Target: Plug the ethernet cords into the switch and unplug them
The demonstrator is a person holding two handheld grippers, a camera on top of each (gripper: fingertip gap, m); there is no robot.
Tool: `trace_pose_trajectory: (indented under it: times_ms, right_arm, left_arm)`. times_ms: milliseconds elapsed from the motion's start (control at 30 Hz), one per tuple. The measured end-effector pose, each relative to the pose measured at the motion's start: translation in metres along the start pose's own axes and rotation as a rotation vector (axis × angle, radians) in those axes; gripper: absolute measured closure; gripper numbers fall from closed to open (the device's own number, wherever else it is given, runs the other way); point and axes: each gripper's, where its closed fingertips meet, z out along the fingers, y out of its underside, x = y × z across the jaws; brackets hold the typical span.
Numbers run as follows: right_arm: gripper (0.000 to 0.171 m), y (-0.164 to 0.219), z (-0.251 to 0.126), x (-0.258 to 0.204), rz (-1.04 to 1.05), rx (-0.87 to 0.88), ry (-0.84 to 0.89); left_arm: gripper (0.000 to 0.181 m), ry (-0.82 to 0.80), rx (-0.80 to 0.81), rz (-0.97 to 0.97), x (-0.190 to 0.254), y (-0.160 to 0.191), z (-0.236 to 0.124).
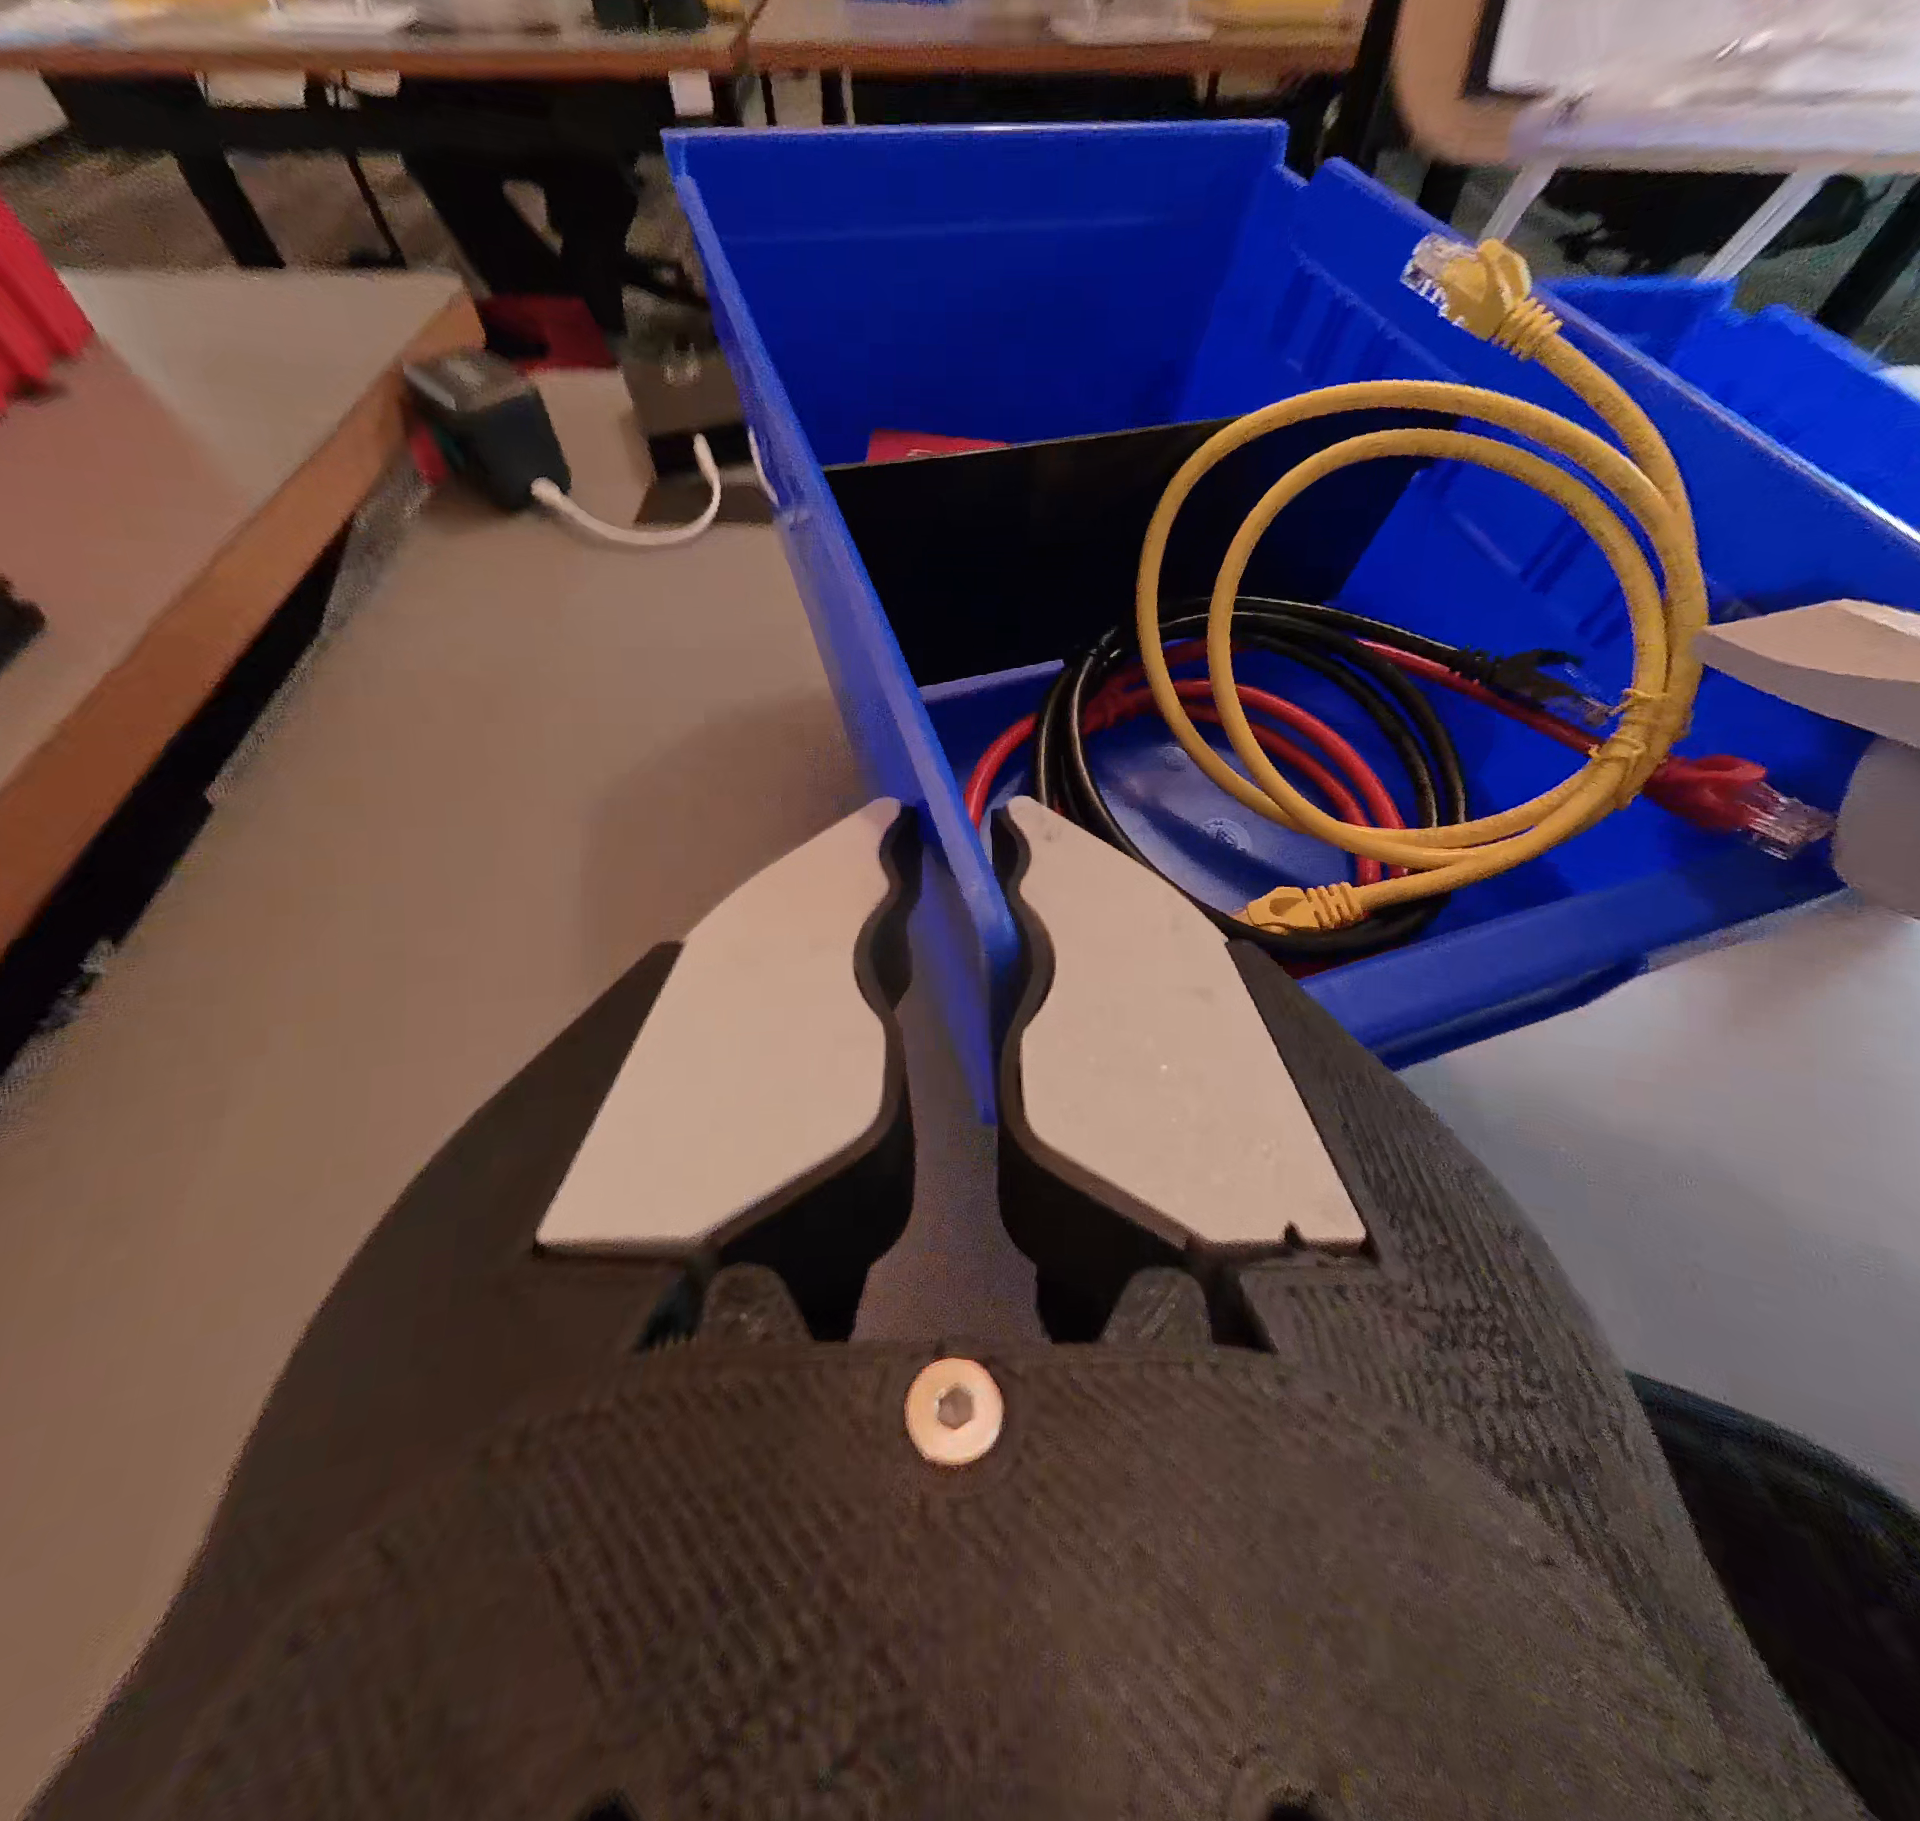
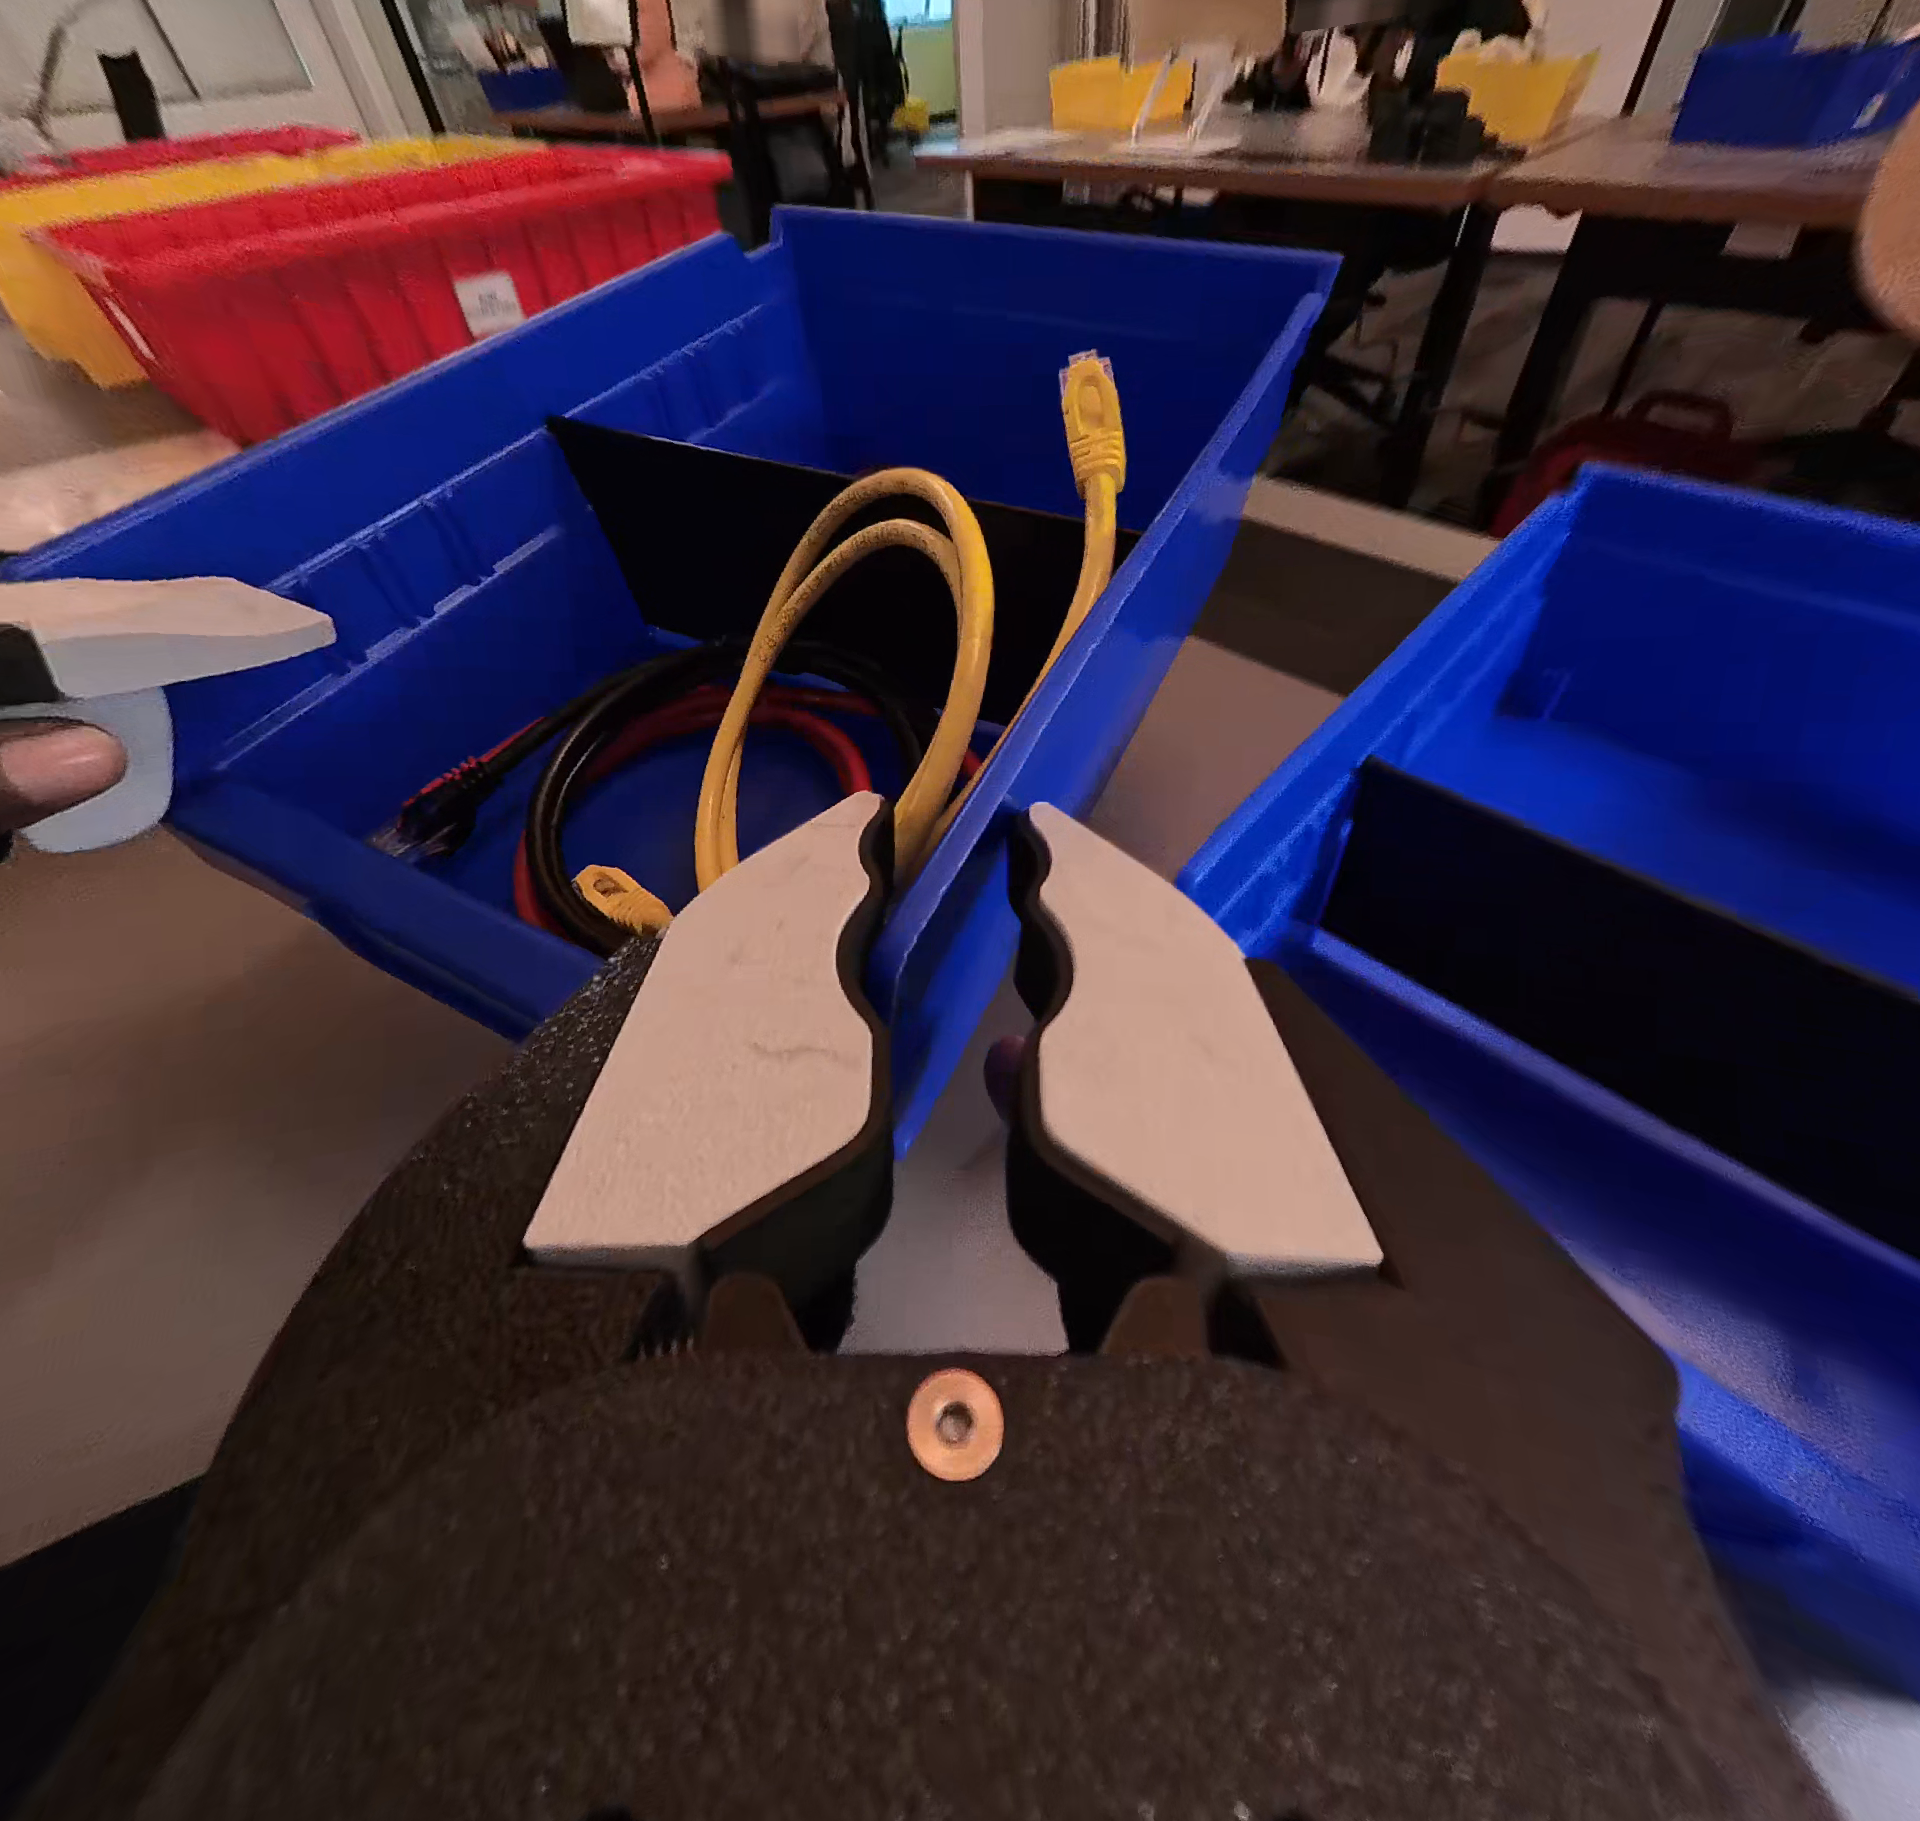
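Observation:
A blue bin [image 1: 987,296] holds a coiled yellow ethernet cord [image 1: 1496,311], a black cord [image 1: 1049,732] and a red cord [image 1: 1704,795] in front of a black divider [image 1: 987,545]. My left gripper [image 1: 951,815] is closed on the bin's left wall. My right gripper [image 2: 954,810] straddles the right wall of the bin [image 2: 987,317], jaws narrow and pressed on it. The yellow cord [image 2: 1091,431], black cord [image 2: 540,815] and red cord [image 2: 790,701] lie just left of it. Each gripper shows at the other view's edge. No switch is in view.
A second blue bin [image 2: 1558,732] with a black divider stands close on the right. Red [image 2: 364,275] and yellow bins sit at the far left. A power brick with a white cable [image 1: 499,431] lies beyond the table edge. Tables with bins stand behind.

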Motion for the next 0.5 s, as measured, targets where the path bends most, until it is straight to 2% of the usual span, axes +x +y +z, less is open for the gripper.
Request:
trace_pose_trajectory:
  times_ms: [200,267,367,500]
  right_arm:
    - [0.148,0.056,0.022,0.009,-0.009,-0.100,0.016]
    - [0.149,0.055,0.022,0.014,-0.011,-0.089,0.025]
    - [0.146,0.055,0.020,0.018,-0.012,-0.096,-0.001]
    - [0.137,0.046,-0.007,0.016,-0.060,-0.142,-0.123]
  left_arm:
    - [0.170,0.005,-0.092,-0.034,-0.007,0.056,0.039]
    - [0.169,0.035,-0.080,-0.050,-0.001,0.057,0.044]
    - [0.153,0.127,-0.068,-0.079,0.011,0.055,0.047]
    - [0.140,0.152,-0.012,-0.018,0.013,0.036,0.034]
